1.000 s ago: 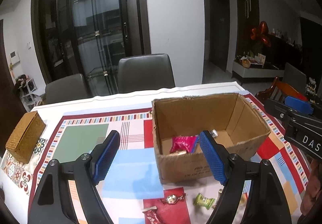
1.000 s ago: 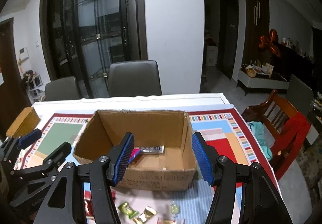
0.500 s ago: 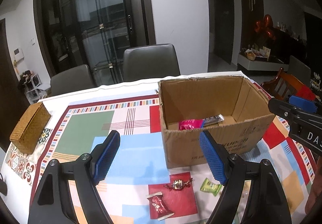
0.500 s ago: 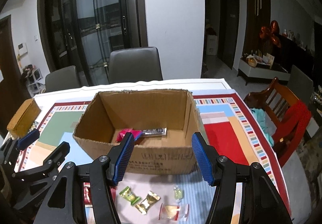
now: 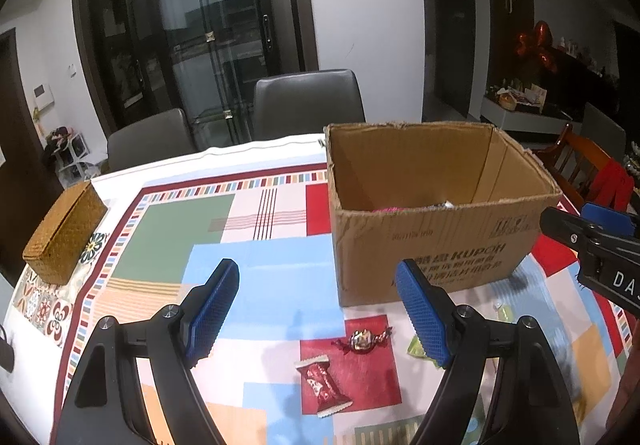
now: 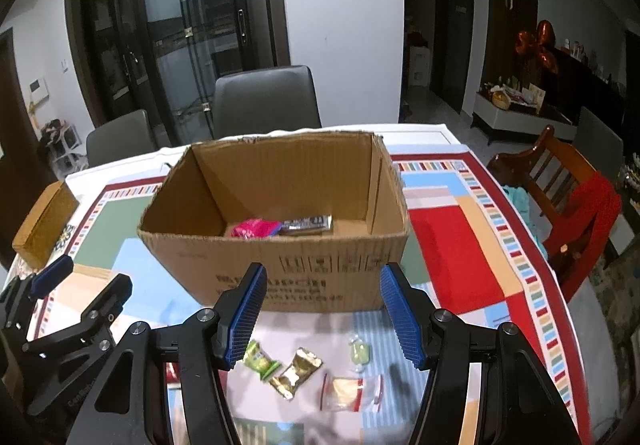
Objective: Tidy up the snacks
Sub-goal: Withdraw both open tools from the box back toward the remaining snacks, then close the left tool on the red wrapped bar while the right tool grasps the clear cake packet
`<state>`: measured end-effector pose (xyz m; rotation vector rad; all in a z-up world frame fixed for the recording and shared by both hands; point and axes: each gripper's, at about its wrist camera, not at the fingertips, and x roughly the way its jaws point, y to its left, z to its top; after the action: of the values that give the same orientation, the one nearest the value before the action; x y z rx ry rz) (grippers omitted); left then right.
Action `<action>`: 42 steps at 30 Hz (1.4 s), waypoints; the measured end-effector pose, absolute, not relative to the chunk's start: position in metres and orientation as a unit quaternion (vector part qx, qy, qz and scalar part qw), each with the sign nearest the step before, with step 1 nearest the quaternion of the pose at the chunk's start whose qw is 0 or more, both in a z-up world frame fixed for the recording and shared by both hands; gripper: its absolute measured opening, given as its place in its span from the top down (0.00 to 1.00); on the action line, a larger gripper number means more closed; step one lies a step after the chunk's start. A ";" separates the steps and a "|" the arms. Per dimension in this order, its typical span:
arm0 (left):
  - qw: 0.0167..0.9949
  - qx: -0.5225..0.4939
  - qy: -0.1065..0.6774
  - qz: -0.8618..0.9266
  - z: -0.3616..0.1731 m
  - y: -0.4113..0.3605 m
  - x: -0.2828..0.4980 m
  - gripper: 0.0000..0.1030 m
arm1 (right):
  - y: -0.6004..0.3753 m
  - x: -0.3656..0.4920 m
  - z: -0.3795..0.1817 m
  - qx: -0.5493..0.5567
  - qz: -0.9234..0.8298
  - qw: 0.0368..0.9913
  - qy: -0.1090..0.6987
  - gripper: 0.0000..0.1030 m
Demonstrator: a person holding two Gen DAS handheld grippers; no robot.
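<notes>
An open cardboard box (image 5: 436, 253) (image 6: 280, 277) stands on the patterned tablecloth; a pink packet (image 6: 254, 227) and a silver bar (image 6: 306, 223) lie inside. My left gripper (image 5: 318, 309) is open and empty, in front of the box, above a red wrapped candy (image 5: 324, 385) and a foil candy (image 5: 362, 339). My right gripper (image 6: 322, 315) is open and empty, above a green candy (image 6: 258, 357), a gold packet (image 6: 296, 371), a pale green candy (image 6: 358, 353) and a clear bag with a biscuit (image 6: 350, 391).
A woven box (image 5: 64, 233) sits at the table's left edge. Grey chairs (image 5: 308, 103) stand behind the table. A wooden chair with red cloth (image 6: 576, 201) is at the right. The right gripper shows at the right in the left wrist view (image 5: 596, 241).
Both grippers have pulled back from the box and lowered toward the table. More loose candies in front of the box have come into view. Both stay open.
</notes>
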<state>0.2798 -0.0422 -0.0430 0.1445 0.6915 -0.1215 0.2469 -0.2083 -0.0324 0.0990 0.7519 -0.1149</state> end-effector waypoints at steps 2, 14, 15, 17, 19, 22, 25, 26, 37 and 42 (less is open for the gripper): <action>0.935 0.071 0.344 -0.058 -0.048 -0.042 0.278 0.22 | -0.208 0.245 -0.037 0.049 -0.056 0.925 0.372 0.41; 0.927 0.071 0.365 -0.048 -0.074 -0.037 0.269 0.23 | -0.204 0.239 -0.062 0.048 -0.059 0.916 0.394 0.41; 0.927 0.069 0.365 -0.046 -0.076 -0.036 0.268 0.23 | -0.204 0.238 -0.065 0.048 -0.059 0.915 0.397 0.41; 0.926 0.070 0.369 -0.043 -0.082 -0.035 0.265 0.23 | -0.203 0.236 -0.070 0.045 -0.060 0.913 0.401 0.41; 0.924 0.071 0.374 -0.042 -0.088 -0.034 0.263 0.23 | -0.202 0.234 -0.075 0.041 -0.062 0.912 0.404 0.41; 0.922 0.072 0.379 -0.039 -0.096 -0.034 0.260 0.23 | -0.202 0.231 -0.083 0.038 -0.065 0.910 0.409 0.41; 0.921 0.071 0.381 -0.037 -0.104 -0.034 0.255 0.23 | -0.203 0.228 -0.092 0.038 -0.067 0.907 0.415 0.41; 0.920 0.072 0.383 -0.036 -0.107 -0.034 0.254 0.23 | -0.203 0.227 -0.095 0.038 -0.067 0.906 0.417 0.41; 0.919 0.079 0.386 -0.032 -0.135 -0.036 0.247 0.23 | -0.205 0.218 -0.125 0.014 -0.077 0.903 0.421 0.41; 0.917 0.079 0.391 -0.032 -0.146 -0.037 0.246 0.23 | -0.205 0.215 -0.137 0.011 -0.079 0.903 0.421 0.41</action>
<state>0.2465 -0.0373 -0.1462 0.1632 0.8038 -0.0658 0.2153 -0.2053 -0.1368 0.0236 0.8708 -0.1629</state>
